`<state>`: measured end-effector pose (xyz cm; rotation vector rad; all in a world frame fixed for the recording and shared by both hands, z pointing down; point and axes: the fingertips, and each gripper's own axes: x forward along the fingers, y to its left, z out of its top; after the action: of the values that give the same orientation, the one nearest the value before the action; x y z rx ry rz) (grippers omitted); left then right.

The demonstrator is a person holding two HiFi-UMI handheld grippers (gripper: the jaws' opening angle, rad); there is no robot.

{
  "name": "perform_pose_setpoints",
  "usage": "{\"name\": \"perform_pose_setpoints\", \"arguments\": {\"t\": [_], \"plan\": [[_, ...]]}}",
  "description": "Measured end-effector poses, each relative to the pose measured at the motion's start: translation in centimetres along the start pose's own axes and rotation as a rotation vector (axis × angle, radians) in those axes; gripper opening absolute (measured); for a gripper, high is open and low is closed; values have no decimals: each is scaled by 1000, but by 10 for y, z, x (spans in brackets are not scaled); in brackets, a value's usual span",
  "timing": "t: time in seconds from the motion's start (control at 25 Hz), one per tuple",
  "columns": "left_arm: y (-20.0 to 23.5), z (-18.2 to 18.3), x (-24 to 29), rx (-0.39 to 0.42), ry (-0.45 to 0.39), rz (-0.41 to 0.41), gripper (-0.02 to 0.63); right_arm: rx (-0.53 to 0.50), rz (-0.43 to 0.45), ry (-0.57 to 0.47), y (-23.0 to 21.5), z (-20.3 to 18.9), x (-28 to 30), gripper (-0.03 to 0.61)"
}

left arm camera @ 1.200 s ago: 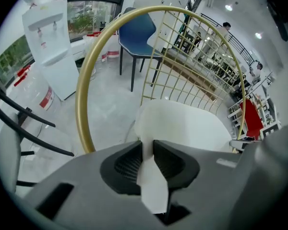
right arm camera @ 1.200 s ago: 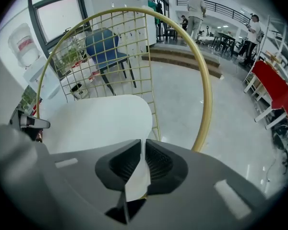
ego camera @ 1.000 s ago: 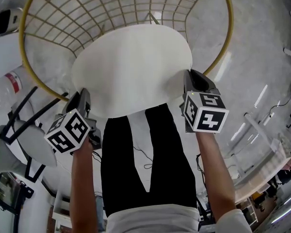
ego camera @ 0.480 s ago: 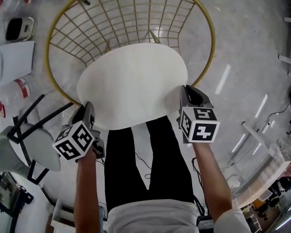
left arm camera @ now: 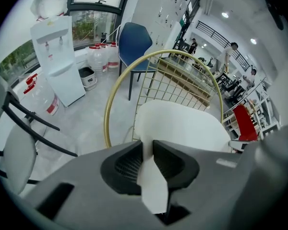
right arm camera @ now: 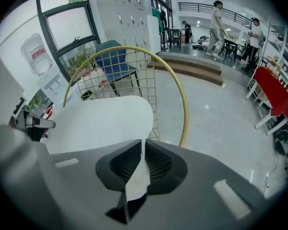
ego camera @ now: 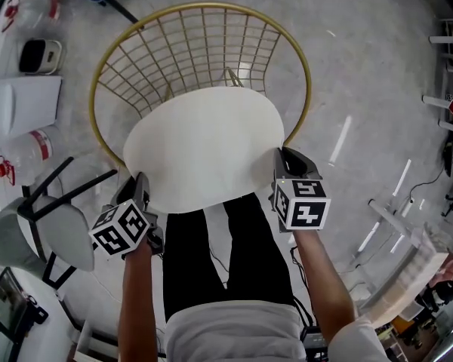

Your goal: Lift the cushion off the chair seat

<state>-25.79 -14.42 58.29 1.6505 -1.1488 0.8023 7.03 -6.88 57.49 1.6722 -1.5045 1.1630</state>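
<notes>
Nothing legible in any view. Only black-and-white square patterns, without letters or digits, on the left marker cube (ego camera: 121,228) and the right marker cube (ego camera: 300,204), behind the jaws. Red labels on the water jug (left arm camera: 41,98) well left of the left jaws and on the dispenser bottle (right arm camera: 34,54) far left of the right jaws, too blurred to read.

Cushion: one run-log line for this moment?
item: round white cushion | left tongs: shut on cushion edge | right tongs: shut on cushion edge | position: over front rim of gold wire chair
</notes>
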Motion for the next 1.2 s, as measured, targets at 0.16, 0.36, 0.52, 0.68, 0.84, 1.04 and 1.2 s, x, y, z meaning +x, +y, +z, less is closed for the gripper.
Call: {"name": "perform_pose_setpoints", "arguments": {"t": [0.16,0.36,0.52,0.68,0.84,1.04,1.2], "plan": [[-4,2,-17,1,-9,-2,69,-4,6,-6,4,5,-19,32],[-8,7,-39,1,-26,-4,69,-12,18,-14,11,10,-41,32],[-12,10,-55,3,-38,-6,69,-18,28,-23,15,15,-57,31],[-16,8,-69,-2,-47,-12,69,-26,35,-35,15,19,-73,31],[-21,4,-84,-1,-51,-20,70,-31,40,-45,16,22,-90,31],[-28,2,-103,-9,-67,-26,70,-42,49,-55,16,25,-110,31],[-36,2,-116,-12,-82,-36,69,-48,56,-71,14,28,-126,31]]}}
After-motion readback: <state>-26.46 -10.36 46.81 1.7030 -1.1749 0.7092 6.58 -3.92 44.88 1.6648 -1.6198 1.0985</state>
